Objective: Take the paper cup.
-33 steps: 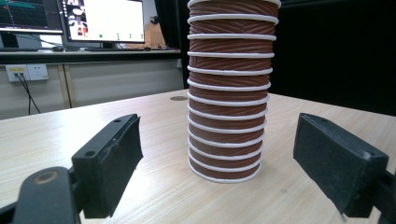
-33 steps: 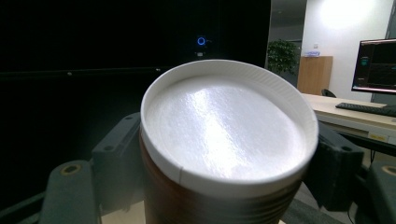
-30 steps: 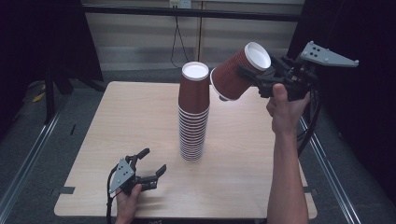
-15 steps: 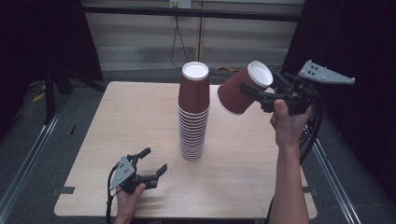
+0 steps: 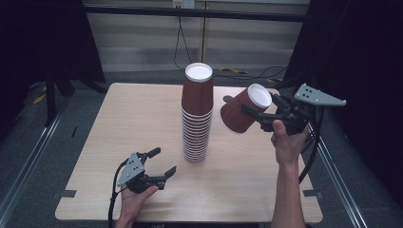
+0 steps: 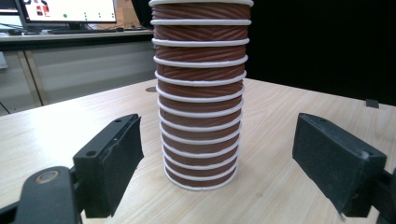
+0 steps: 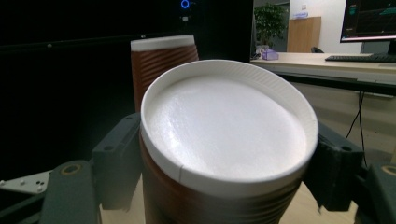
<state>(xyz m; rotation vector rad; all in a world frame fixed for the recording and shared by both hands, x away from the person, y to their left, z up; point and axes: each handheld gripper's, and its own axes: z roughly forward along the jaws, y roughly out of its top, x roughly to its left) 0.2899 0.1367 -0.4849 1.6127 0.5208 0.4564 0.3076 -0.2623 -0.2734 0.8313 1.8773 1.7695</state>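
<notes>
The right gripper (image 5: 259, 113), jaws clamped on a lone brown cup (image 5: 242, 110) tilted base-up, hangs just right of the cup stack (image 5: 196, 114) and seemingly below its top, while the left gripper (image 5: 160, 165) rests wide open, empty, near its foot

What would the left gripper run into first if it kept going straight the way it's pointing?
Most likely the stack of cups. The left gripper is open and low over the table, and the stack's lower part stands centred between its jaws with only bare table before it, though the gap is hard to judge.
</notes>
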